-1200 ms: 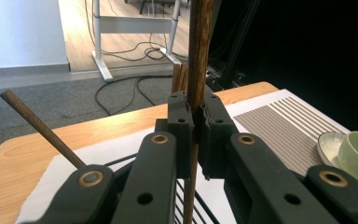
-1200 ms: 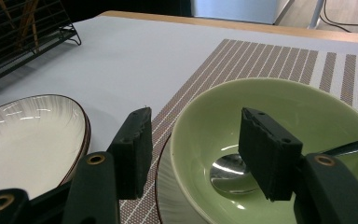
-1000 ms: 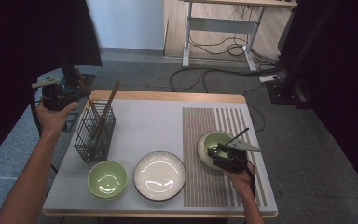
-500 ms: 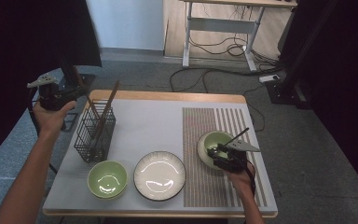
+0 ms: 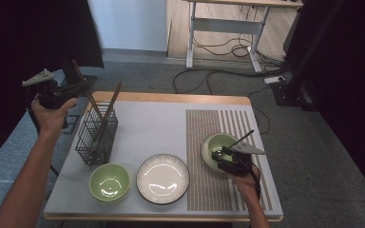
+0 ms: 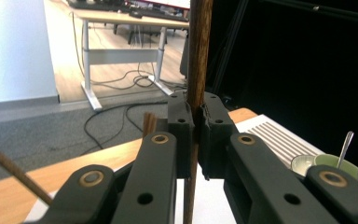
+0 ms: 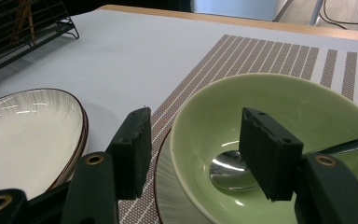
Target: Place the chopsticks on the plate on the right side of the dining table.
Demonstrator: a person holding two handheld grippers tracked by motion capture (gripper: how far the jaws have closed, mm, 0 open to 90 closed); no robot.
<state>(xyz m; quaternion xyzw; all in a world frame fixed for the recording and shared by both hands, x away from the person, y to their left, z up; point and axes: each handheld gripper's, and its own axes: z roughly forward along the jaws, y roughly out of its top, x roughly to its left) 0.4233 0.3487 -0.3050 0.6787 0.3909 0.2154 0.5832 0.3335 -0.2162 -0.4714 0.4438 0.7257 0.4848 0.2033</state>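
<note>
Table, high view: white-topped table [image 5: 171, 123]; left gripper [image 5: 78, 89] has lifted a chopstick [image 5: 86, 92] higher above the wire basket [image 5: 96, 137].
Left gripper view: jaws clamped narrow on chopstick [image 6: 199, 56], nearly clear of the basket.
Right gripper view: right gripper [image 7: 191, 151] half-wide, empty, straddling green bowl [image 7: 279, 107] rim, far from the basket.

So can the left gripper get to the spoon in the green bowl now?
Probably not: the left gripper is shut on a chopstick above the wire basket, across the table from the spoon; the right gripper straddles that bowl's rim.

Bench [image 5: 171, 118]: surface contents.
Wire rack [image 5: 96, 135], green bowl [image 5: 109, 182], white plate [image 5: 163, 178], striped mat [image 5: 218, 137] bearing second bowl [image 5: 217, 145].
</note>
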